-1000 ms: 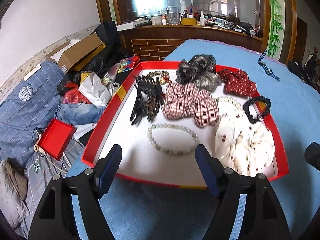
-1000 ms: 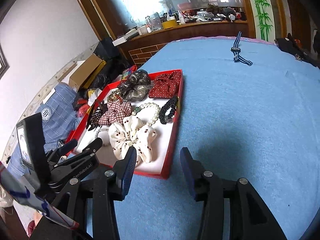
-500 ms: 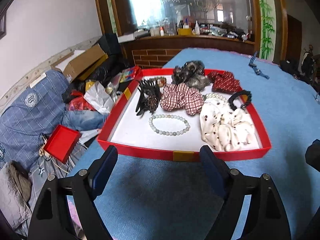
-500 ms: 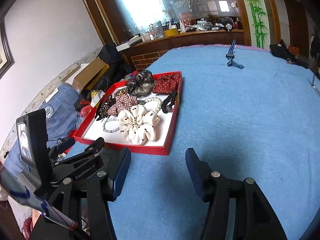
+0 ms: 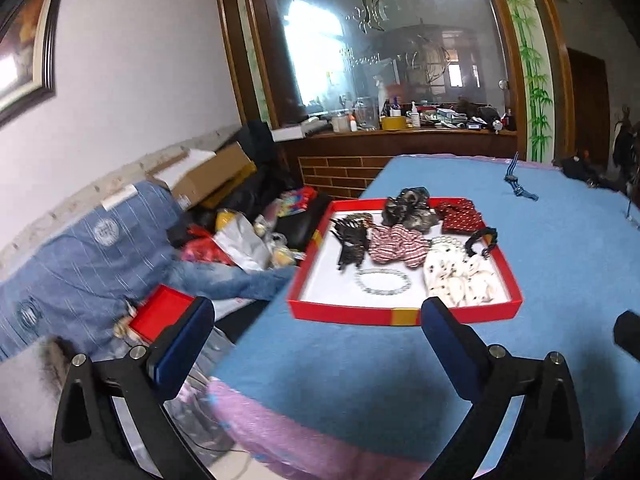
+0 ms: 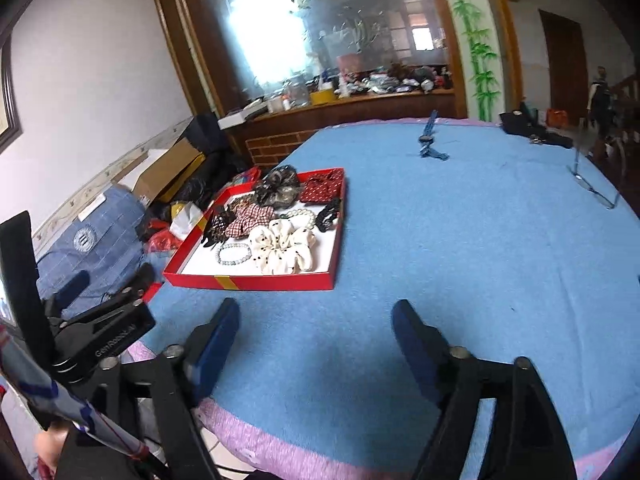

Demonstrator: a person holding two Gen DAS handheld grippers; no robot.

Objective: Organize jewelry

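Both tongs, left (image 5: 316, 326) and right (image 6: 314, 326), have just been opening and sit empty, short of the red tray (image 5: 352, 314) on the table (image 6: 460, 240); its scrunchies (image 5: 456, 276) crowd the bead bracelet (image 5: 382, 281), so a grab risks snagging fabric.

Black clamp (image 6: 102, 334) beside the right hand-held gripper reads, seemingly, "GenRobot.AI".

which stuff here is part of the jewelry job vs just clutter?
Job: red tray, bead bracelet, pearl strand, scrunchies, black hair claws.
Clutter: blue strap on the table, cardboard box, blue bedding, small red box.
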